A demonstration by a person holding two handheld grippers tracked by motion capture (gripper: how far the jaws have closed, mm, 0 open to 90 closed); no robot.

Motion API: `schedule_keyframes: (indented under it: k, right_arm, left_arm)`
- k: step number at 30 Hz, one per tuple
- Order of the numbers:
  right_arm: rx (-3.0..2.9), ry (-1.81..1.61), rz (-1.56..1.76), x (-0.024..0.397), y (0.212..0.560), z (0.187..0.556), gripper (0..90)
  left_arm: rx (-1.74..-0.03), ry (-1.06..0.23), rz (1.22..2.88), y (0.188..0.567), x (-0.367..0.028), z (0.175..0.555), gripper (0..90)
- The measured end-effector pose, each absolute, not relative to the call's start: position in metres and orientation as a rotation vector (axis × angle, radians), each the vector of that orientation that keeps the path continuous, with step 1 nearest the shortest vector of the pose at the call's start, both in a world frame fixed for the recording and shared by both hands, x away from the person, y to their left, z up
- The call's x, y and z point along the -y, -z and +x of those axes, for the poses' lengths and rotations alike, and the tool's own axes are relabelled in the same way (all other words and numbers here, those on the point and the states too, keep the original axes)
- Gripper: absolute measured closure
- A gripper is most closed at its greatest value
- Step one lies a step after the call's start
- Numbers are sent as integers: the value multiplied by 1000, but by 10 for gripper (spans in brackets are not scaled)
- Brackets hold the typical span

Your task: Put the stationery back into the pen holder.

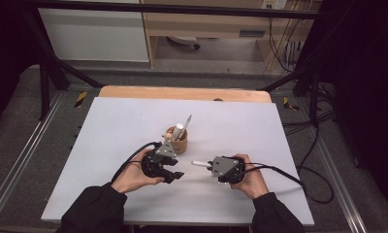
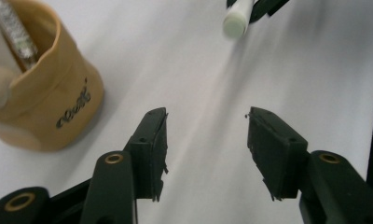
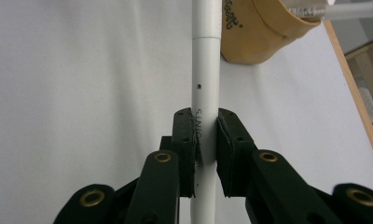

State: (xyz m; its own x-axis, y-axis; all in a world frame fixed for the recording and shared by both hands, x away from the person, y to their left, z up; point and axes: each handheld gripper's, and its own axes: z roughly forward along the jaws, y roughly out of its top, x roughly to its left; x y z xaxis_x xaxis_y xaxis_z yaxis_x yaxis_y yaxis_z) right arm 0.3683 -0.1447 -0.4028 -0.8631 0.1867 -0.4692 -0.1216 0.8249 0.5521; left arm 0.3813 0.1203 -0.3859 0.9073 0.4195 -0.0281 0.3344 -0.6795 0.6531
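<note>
Setting: white table on a wooden top, grey floor and black frame rails around it, a wooden cabinet beyond.
Marker: white marker held level just above the table, its cap end pointing toward the left gripper; dark lettering runs along the barrel where the pads meet it.
Right gripper: right gripper is clamped on the marker, both black pads pressed against the barrel, the jaws narrow around it; in the high view it sits in the person's right hand at the near right of the table.
Left gripper: left gripper stands about half open with bare table between its pads, gripping nothing; the marker's capped tip shows at the top of its own view, apart from the jaws.
Left hand: left hand carries it at the near middle of the table, just in front of the cup.
Cup: tan cup stands upright near the table's centre, dark script on its side, with a silver pen and a white stick leaning inside it.
Spacing: grippers sit near each other, not touching.
</note>
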Motion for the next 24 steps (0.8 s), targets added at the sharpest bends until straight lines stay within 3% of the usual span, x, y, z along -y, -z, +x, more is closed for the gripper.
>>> schedule_keyframes:
  k: [24]
  right_arm:
    - [-2455, -1000, 454, 165, 390, 373, 788]
  left_arm:
    - [-763, -324, 2237, 422, -189, 369, 148]
